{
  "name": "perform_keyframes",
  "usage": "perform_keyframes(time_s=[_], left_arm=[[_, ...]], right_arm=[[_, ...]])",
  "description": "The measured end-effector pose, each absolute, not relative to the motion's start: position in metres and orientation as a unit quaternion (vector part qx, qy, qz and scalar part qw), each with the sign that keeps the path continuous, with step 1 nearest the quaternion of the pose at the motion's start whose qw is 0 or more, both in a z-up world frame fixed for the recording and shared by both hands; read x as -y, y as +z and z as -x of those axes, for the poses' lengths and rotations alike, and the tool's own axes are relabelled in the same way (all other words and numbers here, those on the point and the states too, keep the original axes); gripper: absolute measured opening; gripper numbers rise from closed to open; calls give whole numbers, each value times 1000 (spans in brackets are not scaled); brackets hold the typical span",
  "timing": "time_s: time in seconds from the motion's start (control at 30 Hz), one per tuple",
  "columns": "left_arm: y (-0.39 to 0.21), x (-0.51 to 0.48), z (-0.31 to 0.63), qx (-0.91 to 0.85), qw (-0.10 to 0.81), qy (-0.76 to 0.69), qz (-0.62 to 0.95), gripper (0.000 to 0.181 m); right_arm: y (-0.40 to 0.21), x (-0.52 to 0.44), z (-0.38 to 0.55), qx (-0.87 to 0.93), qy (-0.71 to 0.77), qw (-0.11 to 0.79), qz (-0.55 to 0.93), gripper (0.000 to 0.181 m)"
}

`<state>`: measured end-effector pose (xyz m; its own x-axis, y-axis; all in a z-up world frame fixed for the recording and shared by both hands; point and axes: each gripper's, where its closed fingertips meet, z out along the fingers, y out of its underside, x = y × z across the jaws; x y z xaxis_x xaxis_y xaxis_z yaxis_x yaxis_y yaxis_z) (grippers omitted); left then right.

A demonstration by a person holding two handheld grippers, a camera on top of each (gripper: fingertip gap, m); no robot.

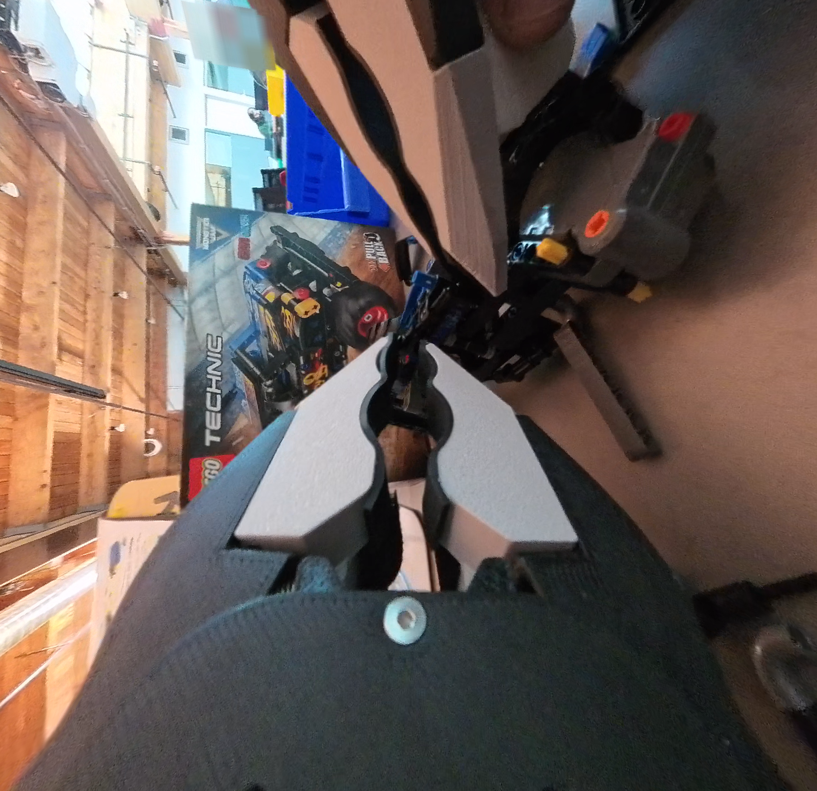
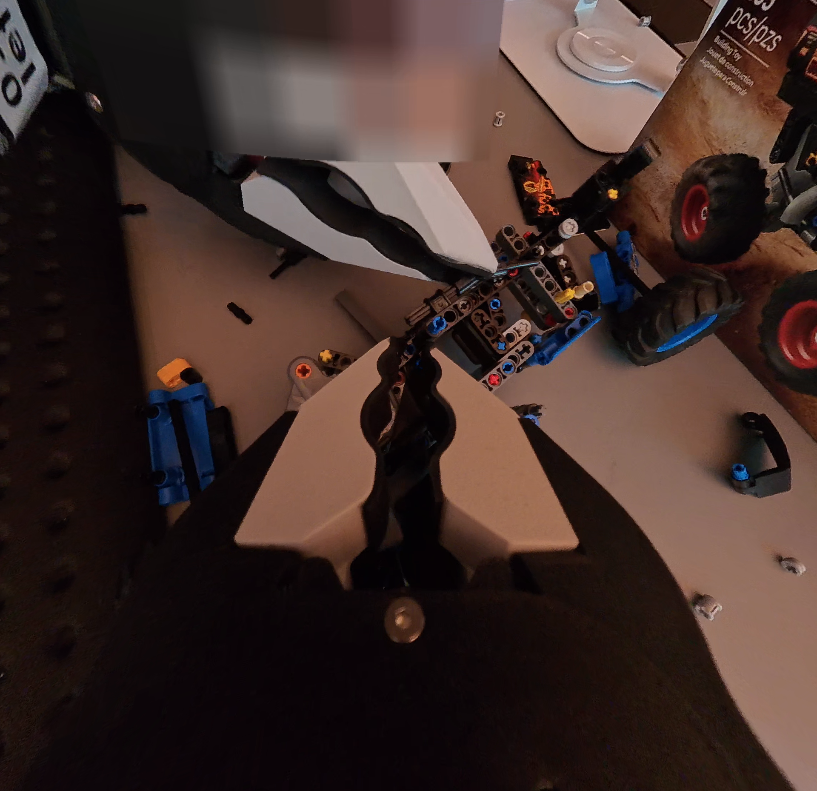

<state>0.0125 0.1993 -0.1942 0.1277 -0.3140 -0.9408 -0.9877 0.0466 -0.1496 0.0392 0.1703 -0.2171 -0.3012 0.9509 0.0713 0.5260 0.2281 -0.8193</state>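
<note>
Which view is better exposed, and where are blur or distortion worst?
Left wrist view: bright, rolled sideways, with wide-angle bending at the edges; the left claw is sharp, the grey motor block soft. Right wrist view: dim, the right claw body nearly black; the toy frame stays readable.

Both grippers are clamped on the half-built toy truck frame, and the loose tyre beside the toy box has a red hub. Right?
Not quite. In the right wrist view the loose tyre beside the toy box has a blue hub, not red. Both the right gripper and left gripper do clamp the truck frame.

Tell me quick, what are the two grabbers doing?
Left gripper: shut on the toy truck frame.
Right gripper: shut on the same frame's other end.
</note>
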Motion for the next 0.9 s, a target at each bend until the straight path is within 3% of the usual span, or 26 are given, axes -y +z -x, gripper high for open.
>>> perform_keyframes(time_s=[0.1, 0.2, 0.63, 0.77, 0.9], left_arm=[[-191, -206, -11, -538, 482, 373, 581, 4], [-148, -229, 25, -440, 503, 384, 637, 5], [-185, -161, 12, -522, 433, 257, 688, 8], [-197, -146, 18, -511, 416, 202, 725, 33], [-188, -153, 16, -509, 423, 217, 718, 40]], right_arm=[[-217, -172, -38, 721, 357, 300, 513, 10], [-217, -144, -34, 744, 378, 284, 473, 9], [-217, -163, -41, 728, 385, 283, 490, 9], [-216, -170, -45, 727, 381, 286, 495, 12], [-215, -173, -45, 726, 374, 295, 496, 13]])
